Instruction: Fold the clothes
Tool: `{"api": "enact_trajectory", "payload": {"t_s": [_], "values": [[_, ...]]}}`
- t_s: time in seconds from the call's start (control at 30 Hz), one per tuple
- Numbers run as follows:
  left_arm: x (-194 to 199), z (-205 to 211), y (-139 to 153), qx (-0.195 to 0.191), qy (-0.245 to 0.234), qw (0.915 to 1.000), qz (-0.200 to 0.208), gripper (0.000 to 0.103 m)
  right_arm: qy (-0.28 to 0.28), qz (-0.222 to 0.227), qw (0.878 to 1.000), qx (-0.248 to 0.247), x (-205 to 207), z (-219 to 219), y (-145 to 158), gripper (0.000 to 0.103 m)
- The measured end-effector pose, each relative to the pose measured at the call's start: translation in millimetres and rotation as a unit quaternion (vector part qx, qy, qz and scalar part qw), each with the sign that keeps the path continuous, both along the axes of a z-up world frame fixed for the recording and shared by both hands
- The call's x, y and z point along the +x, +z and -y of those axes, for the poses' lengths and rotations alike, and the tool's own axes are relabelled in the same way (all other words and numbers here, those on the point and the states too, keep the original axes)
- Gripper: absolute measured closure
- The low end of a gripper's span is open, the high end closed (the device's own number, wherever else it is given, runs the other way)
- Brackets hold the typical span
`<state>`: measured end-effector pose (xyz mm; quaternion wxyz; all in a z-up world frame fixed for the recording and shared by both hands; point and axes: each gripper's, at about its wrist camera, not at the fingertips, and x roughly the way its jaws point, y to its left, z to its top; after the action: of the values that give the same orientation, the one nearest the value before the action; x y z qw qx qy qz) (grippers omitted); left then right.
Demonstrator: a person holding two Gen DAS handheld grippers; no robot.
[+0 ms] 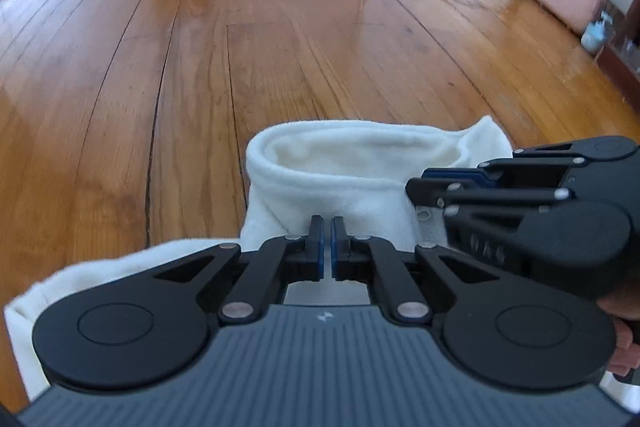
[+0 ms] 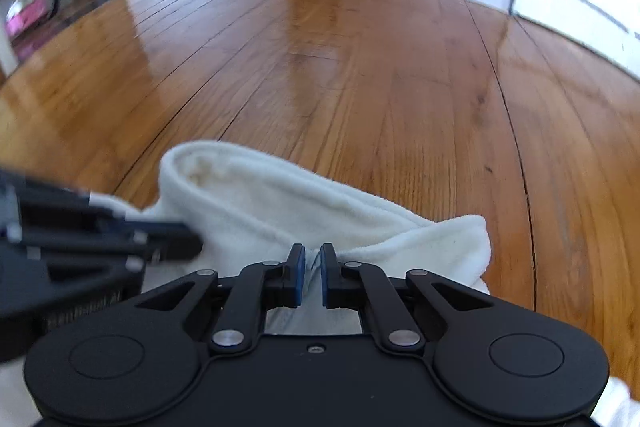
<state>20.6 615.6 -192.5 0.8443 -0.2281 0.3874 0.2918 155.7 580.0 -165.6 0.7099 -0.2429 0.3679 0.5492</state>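
I am clamping both my left claw [image 1: 327, 243] and right claw [image 2: 312, 269] on a white fleece garment [image 1: 340, 179] bunching ahead; folding is barely beginning.

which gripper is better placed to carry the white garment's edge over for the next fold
Probably the right gripper: its pads visibly pinch a ridge of the white garment. The left gripper is shut too, but whether it holds fabric is unclear.
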Motion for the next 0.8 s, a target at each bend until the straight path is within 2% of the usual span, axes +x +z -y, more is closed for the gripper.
{"api": "enact_trajectory", "payload": {"t_s": [0.07,0.13,0.2,0.23,0.33,0.47,0.53,0.67,0.77,0.8], "values": [[-4,7,7,0.009,-0.001,1.0000,0.002,0.098,-0.031,-0.032,0.999,0.022,8,18,10,0.097],[-8,21,22,0.037,-0.017,0.9991,0.014,0.097,-0.066,-0.072,0.994,0.055,15,45,22,0.086],[-9,37,37,0.048,-0.040,0.9976,0.031,0.095,-0.109,-0.103,0.985,0.091,25,85,38,0.059],[-7,47,43,0.046,-0.052,0.9968,0.038,0.093,-0.128,-0.112,0.979,0.109,29,109,46,0.057],[4,84,55,0.029,-0.095,0.9934,0.057,0.093,-0.168,-0.098,0.973,0.123,51,183,62,0.056],[36,143,61,-0.001,-0.155,0.9854,0.069,0.093,-0.243,-0.048,0.965,0.089,92,278,74,0.055],[59,176,62,-0.006,-0.179,0.9817,0.065,0.093,-0.293,-0.040,0.952,0.081,116,325,78,0.055],[98,238,67,-0.009,-0.232,0.9698,0.075,0.093,-0.381,-0.080,0.918,0.076,156,412,67,0.055],[120,275,58,0.006,-0.252,0.9657,0.060,0.093,-0.420,-0.107,0.898,0.079,163,460,58,0.055],[125,286,55,0.005,-0.259,0.9643,0.057,0.093,-0.429,-0.116,0.891,0.090,163,477,55,0.051]]}}
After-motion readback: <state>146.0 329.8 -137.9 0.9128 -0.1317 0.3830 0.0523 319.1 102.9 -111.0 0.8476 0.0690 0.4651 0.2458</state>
